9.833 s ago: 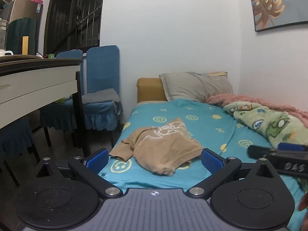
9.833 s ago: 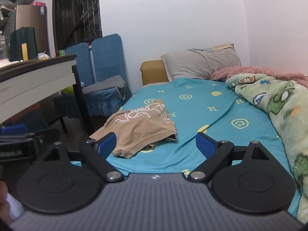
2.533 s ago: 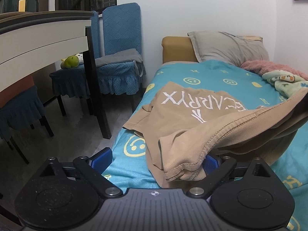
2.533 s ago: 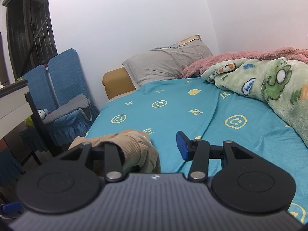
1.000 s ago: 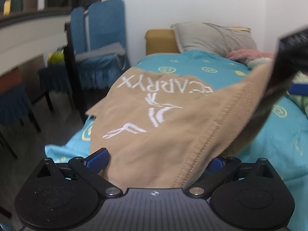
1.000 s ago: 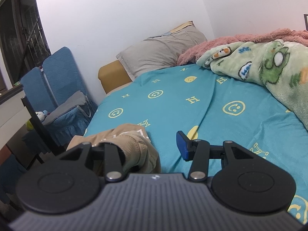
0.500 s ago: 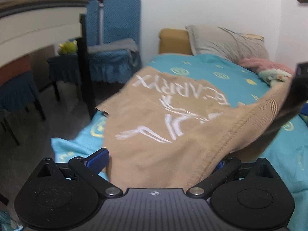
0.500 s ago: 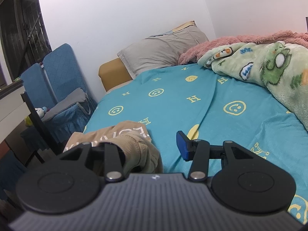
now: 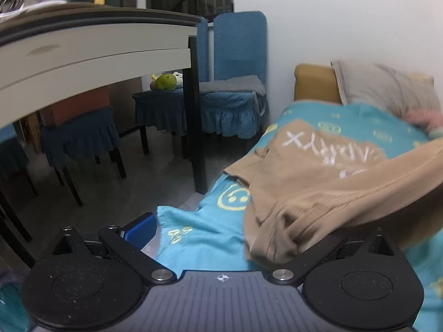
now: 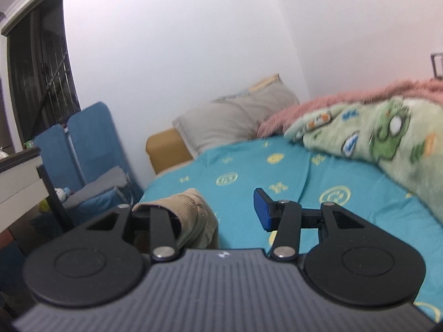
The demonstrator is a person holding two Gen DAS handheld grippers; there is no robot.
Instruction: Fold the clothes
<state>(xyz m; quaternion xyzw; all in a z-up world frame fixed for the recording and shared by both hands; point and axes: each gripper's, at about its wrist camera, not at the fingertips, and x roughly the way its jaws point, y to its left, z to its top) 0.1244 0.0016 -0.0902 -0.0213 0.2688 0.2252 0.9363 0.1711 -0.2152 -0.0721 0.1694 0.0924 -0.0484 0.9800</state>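
Left wrist view shows the tan shirt (image 9: 318, 182) half lifted off the teal bed (image 9: 205, 235), its hem draped over one finger of the left tongs (image 9: 229, 238), which stand spread, pinching nothing. On the right tongs (image 10: 221, 210) cloth bunches round one finger with the blue pad apart; whether that counts as a grip I cannot tell. Hooked rather than clamped, the cloth could slide off and fall rumpled, perhaps toward the floor (image 9: 124, 193) by the counter (image 9: 83, 55).
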